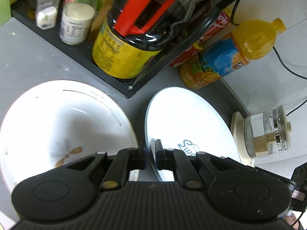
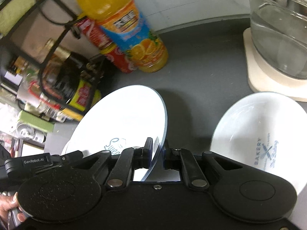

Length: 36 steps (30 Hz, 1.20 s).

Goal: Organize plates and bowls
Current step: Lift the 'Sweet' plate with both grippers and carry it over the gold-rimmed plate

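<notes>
A pale blue plate [image 1: 188,122] with blue lettering hangs tilted above the grey counter [image 1: 28,61]. My left gripper [image 1: 151,153] is shut on its near rim. The right wrist view shows the same plate [image 2: 122,122] with my right gripper [image 2: 157,149] shut on its opposite rim. The left gripper's body [image 2: 36,162] shows at that view's left edge. A large white plate [image 1: 65,126] with brown marks lies on the counter left of the held plate. A white bowl [image 2: 257,130] printed "BAKERY" sits to the right.
A black rack [image 1: 107,76] holds a big dark jar [image 1: 126,48] and spice bottles [image 1: 46,5]. An orange juice bottle [image 1: 230,53] and red can [image 2: 119,57] stand by the wall. A glass kettle [image 1: 266,134] sits on a cream base at right, with a black cable [image 1: 287,67] behind.
</notes>
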{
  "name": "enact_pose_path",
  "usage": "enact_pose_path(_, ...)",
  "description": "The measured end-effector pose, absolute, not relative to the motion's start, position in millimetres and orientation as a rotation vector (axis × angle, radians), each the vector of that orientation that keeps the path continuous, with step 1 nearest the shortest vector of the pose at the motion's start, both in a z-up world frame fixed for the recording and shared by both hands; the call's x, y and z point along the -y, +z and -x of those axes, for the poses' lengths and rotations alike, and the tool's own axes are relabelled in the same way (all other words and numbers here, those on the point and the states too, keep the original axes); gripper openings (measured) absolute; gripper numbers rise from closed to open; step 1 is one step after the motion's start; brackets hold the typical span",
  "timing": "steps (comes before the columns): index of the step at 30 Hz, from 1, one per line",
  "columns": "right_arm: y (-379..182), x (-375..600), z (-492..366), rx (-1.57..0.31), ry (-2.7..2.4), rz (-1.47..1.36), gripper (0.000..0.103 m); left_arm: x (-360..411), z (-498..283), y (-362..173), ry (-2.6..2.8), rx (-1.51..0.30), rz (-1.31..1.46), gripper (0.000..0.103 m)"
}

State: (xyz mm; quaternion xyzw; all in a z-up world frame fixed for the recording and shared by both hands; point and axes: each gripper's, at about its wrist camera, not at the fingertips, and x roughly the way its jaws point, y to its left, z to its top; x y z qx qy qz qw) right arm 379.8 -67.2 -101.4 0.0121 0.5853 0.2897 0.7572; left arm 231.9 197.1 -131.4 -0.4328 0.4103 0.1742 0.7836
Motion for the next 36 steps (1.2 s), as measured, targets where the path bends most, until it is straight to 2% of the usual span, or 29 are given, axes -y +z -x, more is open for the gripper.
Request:
enact_pose_path(15, -97, 32, -331, -1.267, 0.783, 0.068, 0.011, -210, -159, -122, 0.481, -0.838, 0.959, 0.005)
enact_pose_path(36, -109, -20, -295, -1.279, 0.853, 0.192, 0.011, -234, -104, -146, 0.572, -0.834, 1.043, 0.006)
